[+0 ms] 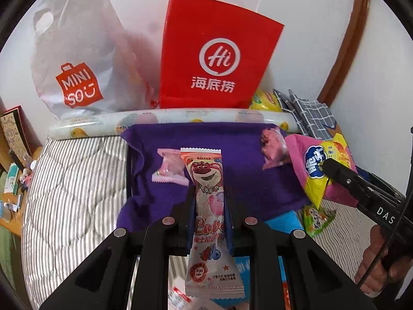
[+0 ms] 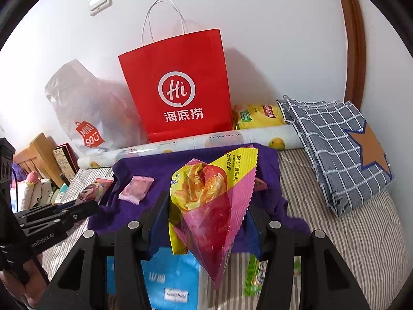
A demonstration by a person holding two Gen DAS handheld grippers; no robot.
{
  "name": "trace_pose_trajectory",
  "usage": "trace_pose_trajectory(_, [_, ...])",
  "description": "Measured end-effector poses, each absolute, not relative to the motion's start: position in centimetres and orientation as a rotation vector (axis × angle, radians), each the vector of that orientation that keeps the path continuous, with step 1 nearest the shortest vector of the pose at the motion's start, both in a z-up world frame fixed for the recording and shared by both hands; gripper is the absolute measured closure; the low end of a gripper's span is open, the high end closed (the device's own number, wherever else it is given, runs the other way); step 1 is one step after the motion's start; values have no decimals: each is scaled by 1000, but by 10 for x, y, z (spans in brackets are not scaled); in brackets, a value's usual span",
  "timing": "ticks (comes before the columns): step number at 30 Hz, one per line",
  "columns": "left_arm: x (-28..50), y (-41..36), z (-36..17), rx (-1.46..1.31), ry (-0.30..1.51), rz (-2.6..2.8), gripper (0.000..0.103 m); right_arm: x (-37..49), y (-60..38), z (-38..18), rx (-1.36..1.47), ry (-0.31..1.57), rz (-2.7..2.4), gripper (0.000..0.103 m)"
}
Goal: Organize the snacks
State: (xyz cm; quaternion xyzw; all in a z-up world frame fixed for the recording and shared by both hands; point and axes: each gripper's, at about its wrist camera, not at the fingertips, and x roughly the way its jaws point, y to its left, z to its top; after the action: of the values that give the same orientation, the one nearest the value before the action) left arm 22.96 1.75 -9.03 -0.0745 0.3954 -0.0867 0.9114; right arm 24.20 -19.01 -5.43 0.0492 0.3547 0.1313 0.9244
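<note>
Brightness: both views are evenly and brightly lit; colours are rendered vividly.
Light source: not seen in either view; soft, diffuse light is suggested.
Shadows: a faint shadow is cast on the wall (image 2: 271, 51) to the right of the red bag (image 2: 178, 87); dark areas are seen under the purple cloth (image 1: 232, 180) edge.
Glare: sheen is seen on the white bag (image 1: 77, 59) and on the pink-yellow packet (image 2: 206, 201).
Blur: slight softness is noted on the white bag and at the cloth's near left corner; print on the bear packet (image 1: 209, 206) is sharp.
Distortion: strong fisheye bending is shown; the wooden frame (image 1: 346, 41) is curved.
Vignette: black corners are left by the lens circle.
</note>
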Motion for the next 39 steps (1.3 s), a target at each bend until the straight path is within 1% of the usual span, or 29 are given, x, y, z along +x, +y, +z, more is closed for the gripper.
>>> trace_pose_trajectory(11, [272, 42, -94, -186, 821, -120, 84, 286, -191, -71, 117, 754, 293, 53])
trace_pose_trajectory(18, [288, 48, -114, -201, 856, -121, 84, 305, -186, -93, 110, 811, 315, 53])
trace_pose_trajectory(30, [299, 49, -148, -204, 940, -134, 84, 313, -176, -116, 79, 869, 326, 52])
trace_pose_trajectory(39, [298, 45, -156, -188, 961, -141, 82, 317, -176, -126, 69, 902, 306, 51])
